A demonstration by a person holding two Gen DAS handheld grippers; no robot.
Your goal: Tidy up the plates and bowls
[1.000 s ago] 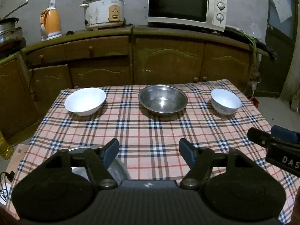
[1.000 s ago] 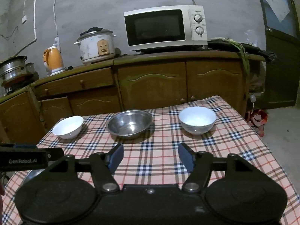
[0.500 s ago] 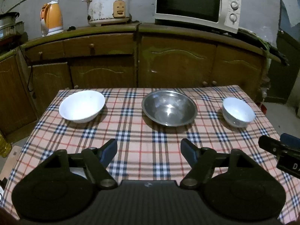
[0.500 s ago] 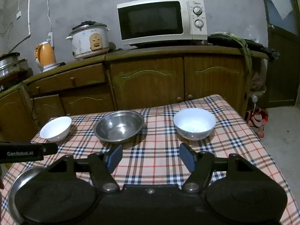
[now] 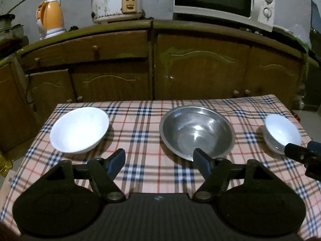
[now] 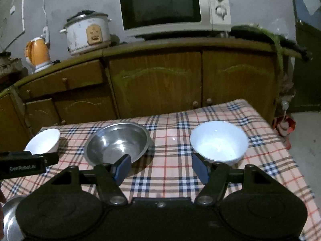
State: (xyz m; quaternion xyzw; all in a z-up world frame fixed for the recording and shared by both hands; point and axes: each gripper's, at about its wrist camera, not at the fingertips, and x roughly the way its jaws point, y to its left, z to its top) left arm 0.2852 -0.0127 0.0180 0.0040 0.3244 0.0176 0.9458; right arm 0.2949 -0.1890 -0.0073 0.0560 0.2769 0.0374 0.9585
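Both grippers hover with jaws apart and empty. The left gripper [image 5: 158, 159] faces the steel bowl [image 5: 196, 132]; a white bowl [image 5: 79, 129] sits ahead to its left. The right gripper [image 6: 160, 167] has the second white bowl [image 6: 218, 140] just ahead, right. Best approach: lower one finger inside the rim.

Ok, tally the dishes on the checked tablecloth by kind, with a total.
White bowls: 2
Steel bowl: 1
Steel dish, only partly visible at the near left edge in the right wrist view: 1
Total: 4
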